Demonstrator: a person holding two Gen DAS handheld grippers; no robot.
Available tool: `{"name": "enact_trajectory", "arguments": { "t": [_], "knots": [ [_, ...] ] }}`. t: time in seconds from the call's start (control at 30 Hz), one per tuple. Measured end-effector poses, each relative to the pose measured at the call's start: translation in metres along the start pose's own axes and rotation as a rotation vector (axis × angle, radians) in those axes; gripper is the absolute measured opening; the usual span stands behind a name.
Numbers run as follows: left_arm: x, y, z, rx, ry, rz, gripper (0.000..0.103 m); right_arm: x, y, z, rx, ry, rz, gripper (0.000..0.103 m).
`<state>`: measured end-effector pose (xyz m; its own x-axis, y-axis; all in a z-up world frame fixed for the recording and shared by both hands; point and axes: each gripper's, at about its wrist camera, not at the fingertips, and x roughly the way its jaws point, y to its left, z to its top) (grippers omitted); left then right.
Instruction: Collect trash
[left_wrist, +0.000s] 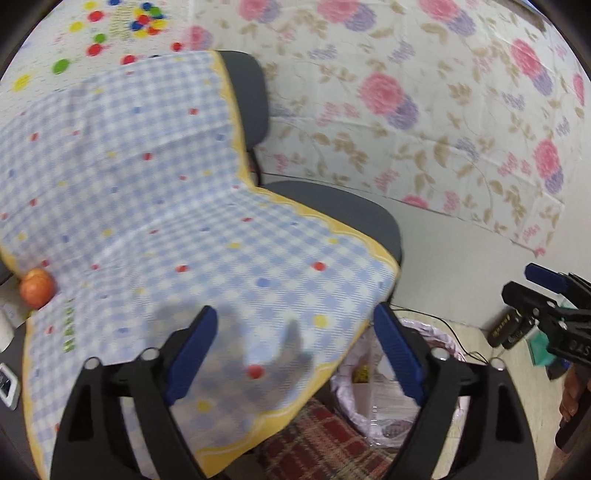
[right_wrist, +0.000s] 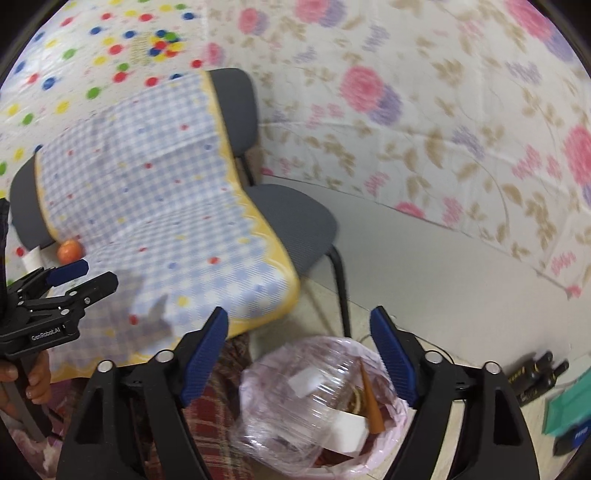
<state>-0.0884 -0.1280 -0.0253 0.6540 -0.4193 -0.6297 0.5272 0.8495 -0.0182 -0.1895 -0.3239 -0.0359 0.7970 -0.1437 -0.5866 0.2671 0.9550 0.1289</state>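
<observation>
A bin with a pink liner (right_wrist: 343, 341) stands on the floor by the chair. It holds a clear plastic container (right_wrist: 291, 410), a white scrap (right_wrist: 347, 430) and an orange cone (right_wrist: 371, 402). My right gripper (right_wrist: 299, 354) hovers open just above the bin with nothing between its blue pads. My left gripper (left_wrist: 295, 350) is open and empty over the front of the checked cloth (left_wrist: 184, 240), with the bin (left_wrist: 443, 339) beneath its right finger. Each gripper shows in the other's view: the right gripper (left_wrist: 532, 288) at the right edge, the left gripper (right_wrist: 79, 280) at the left, held by a hand.
A grey chair (right_wrist: 295, 218) draped with the blue checked cloth stands against floral sheeting. An orange fruit (left_wrist: 36, 287) lies at the cloth's left edge. A plaid rug (left_wrist: 325, 443) lies under the chair; dark bottles (right_wrist: 535, 373), a teal box (right_wrist: 569, 406) and a cable lie to the right.
</observation>
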Motion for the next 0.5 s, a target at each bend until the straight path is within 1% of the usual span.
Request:
{"name": "enact_trajectory", "arguments": {
  "t": [0.03,0.07,0.13,0.17,0.23,0.3,0.4,0.5],
  "knots": [
    [-0.004,0.007,0.0,-0.01,-0.001,0.014,0.089,-0.002,0.007,0.004,-0.017,-0.005,0.009,0.087],
    [-0.009,0.013,0.001,-0.018,-0.005,0.027,0.09,-0.004,0.016,0.01,-0.036,-0.012,0.019,0.088],
    [-0.023,0.028,0.002,-0.041,-0.019,0.071,0.095,-0.009,0.034,0.022,-0.071,-0.024,0.047,0.09],
    [-0.029,0.035,0.002,-0.052,-0.026,0.091,0.096,-0.011,0.041,0.027,-0.08,-0.031,0.052,0.09],
    [-0.046,0.051,0.003,-0.071,-0.041,0.13,0.096,-0.017,0.059,0.04,-0.1,-0.051,0.081,0.093],
    [-0.057,0.063,0.003,-0.091,-0.052,0.165,0.096,-0.021,0.074,0.05,-0.115,-0.053,0.121,0.093],
    [-0.074,0.086,-0.003,-0.145,-0.048,0.224,0.096,-0.025,0.098,0.062,-0.138,-0.05,0.183,0.094],
    [-0.084,0.105,-0.011,-0.187,-0.032,0.292,0.096,-0.031,0.121,0.068,-0.172,-0.062,0.215,0.094]
  ]
}}
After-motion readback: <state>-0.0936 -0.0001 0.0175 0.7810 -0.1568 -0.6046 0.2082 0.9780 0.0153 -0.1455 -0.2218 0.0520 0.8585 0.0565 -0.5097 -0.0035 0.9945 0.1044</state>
